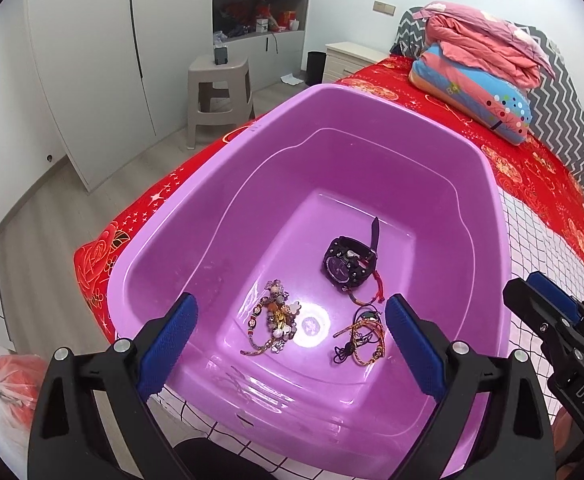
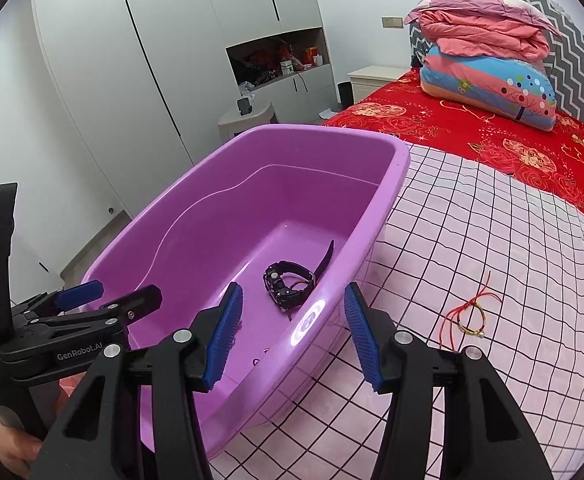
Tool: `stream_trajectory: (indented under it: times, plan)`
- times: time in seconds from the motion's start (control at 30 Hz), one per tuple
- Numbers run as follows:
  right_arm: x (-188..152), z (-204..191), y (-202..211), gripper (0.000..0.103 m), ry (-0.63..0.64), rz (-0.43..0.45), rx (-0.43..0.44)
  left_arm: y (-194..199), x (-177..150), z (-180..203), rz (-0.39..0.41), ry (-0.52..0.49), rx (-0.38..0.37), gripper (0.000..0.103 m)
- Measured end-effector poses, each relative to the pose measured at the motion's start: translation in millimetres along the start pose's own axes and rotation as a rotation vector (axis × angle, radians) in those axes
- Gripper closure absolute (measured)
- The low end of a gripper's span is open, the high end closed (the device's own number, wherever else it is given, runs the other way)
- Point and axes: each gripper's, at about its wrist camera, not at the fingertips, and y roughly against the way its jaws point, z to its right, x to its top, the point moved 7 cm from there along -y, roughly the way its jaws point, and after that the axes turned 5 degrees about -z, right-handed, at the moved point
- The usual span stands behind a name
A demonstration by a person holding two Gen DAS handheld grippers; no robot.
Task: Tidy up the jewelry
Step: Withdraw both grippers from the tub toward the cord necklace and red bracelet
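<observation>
Purple plastic tub [image 1: 180, 216] on the bed holds a black watch [image 1: 347, 262], beaded bracelet [image 1: 276, 320] and gold-cord bracelets [image 1: 361, 338]. Left gripper [image 1: 292, 344] open, empty; right gripper [image 2: 292, 344] half-open, empty.

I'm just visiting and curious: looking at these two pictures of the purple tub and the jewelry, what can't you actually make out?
- Right wrist view: the purple tub's near wall hides the charm bracelet and cord bracelets; only the watch shows.
- Left wrist view: the red string bracelet on the checked sheet lies out of frame.
- Both views: watch dial and charm details too small to read.
- Shelf niche contents: too small, dim.
</observation>
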Motion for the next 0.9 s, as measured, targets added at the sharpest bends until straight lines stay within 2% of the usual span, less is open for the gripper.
stream_trajectory:
  times: [0.43, 0.9]
  plan:
    - [-12, 10, 15, 0.050, -0.028, 0.016, 0.012, 9, -8, 17, -0.003, -0.009, -0.025, 0.010]
    - [-40, 33, 41, 0.049, -0.069, 0.044, 0.002, 38, -29, 45, 0.079, -0.067, -0.011, 0.008]
